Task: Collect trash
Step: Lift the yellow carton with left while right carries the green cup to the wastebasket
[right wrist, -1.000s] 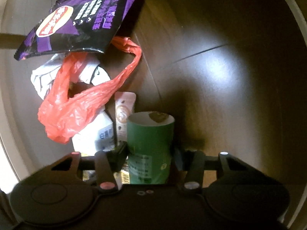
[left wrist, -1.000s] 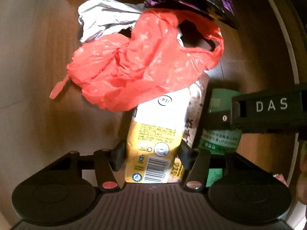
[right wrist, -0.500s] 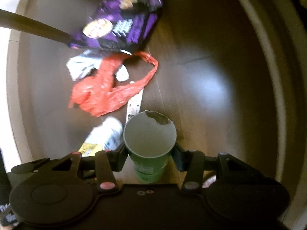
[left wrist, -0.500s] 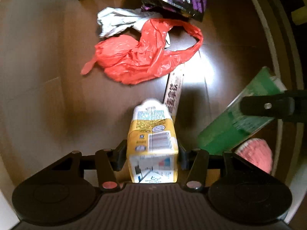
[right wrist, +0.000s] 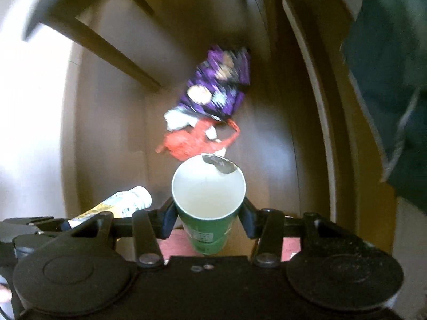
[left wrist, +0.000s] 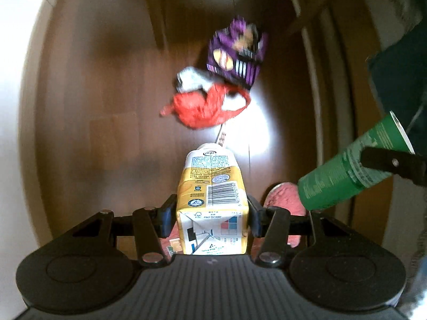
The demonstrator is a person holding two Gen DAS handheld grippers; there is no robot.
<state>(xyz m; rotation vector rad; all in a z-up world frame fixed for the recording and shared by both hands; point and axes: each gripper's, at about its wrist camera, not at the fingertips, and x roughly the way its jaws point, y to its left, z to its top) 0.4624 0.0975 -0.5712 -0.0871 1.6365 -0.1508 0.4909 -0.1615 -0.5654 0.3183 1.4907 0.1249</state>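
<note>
My left gripper point(left wrist: 212, 214) is shut on a yellow and white drink carton point(left wrist: 212, 200), held high above the wooden floor. My right gripper point(right wrist: 208, 217) is shut on a green paper cup point(right wrist: 208, 208) with a white inside and a torn foil lid at its rim. The cup point(left wrist: 349, 170) also shows at the right of the left wrist view, and the carton point(right wrist: 120, 208) at the lower left of the right wrist view. On the floor far below lie a red plastic bag point(left wrist: 205, 106), a purple snack bag point(left wrist: 237, 58) and crumpled white paper point(left wrist: 188, 78).
A thin wrapper strip point(left wrist: 222, 138) lies just past the red bag. A pink slipper point(left wrist: 283, 198) shows under the cup. Dark furniture legs point(right wrist: 117, 53) stand at the upper left of the right wrist view. A dark green cloth point(right wrist: 387, 80) fills the right edge, beside pale baseboard.
Both grippers have risen far above the floor with the carton and the cup in them. The trash left on the floor looks much smaller and farther away.
</note>
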